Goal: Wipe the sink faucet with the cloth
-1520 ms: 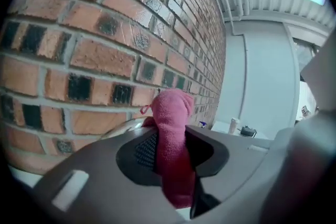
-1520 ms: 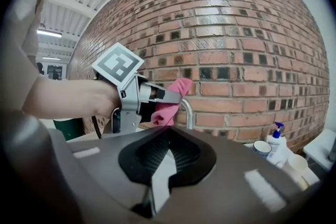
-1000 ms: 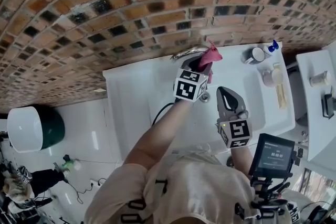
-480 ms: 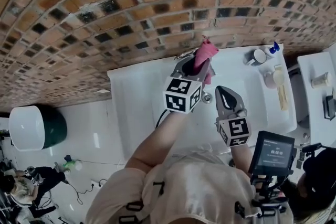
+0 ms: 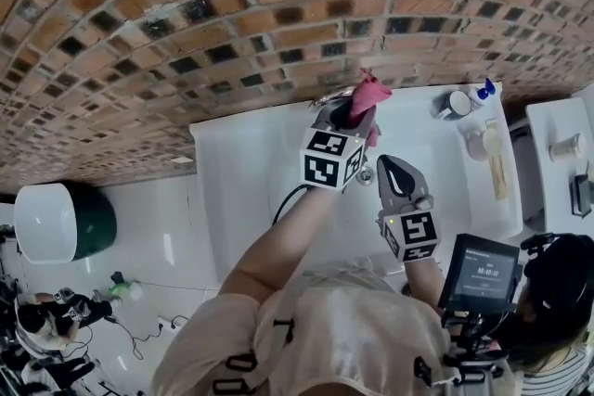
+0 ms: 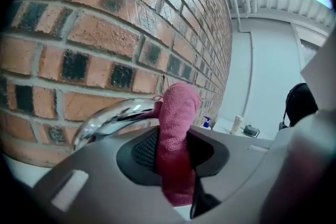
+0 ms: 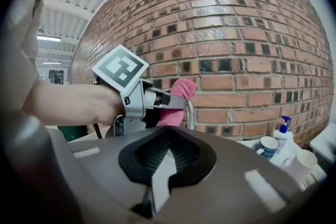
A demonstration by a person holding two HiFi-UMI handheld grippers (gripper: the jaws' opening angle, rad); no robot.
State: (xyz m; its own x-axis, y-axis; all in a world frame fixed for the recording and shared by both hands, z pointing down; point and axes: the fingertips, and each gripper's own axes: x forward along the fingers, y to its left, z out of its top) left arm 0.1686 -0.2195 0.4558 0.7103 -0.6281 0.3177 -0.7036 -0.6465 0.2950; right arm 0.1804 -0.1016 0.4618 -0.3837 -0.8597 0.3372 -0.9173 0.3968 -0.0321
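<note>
In the head view, the left gripper (image 5: 357,113) is clamped on a bunched pink microfibre cloth (image 5: 370,92), which sticks out past its jaw tips toward the red-brown brick wall (image 5: 278,5). The curved chrome sink faucet (image 5: 326,96) shows just to the left of those tips, touching the cloth or very nearly so. The white rectangular sink (image 5: 223,158) lies beneath the claw. The right gripper (image 5: 390,165) hangs over the basin, nearer the person than the left claw and a little to its right, apart from the faucet. In the left gripper view, the cloth stands upright between the two dark ribbed pads, squeezed by both. The faucet's shiny spout arches in from the left, and its end meets the cloth just above the pads, with the brick wall close behind. In the right gripper view, this claw's jaws are drawn together at their tips, with nothing between them. Straight ahead of them is the left claw with its marker cube, holding the cloth against the upright chrome pipe. To the right of the jaws, on the sink ledge, stand a white-and-blue ceramic mug (image 7: 268,145) and a blue-capped spray bottle (image 7: 284,131).
</note>
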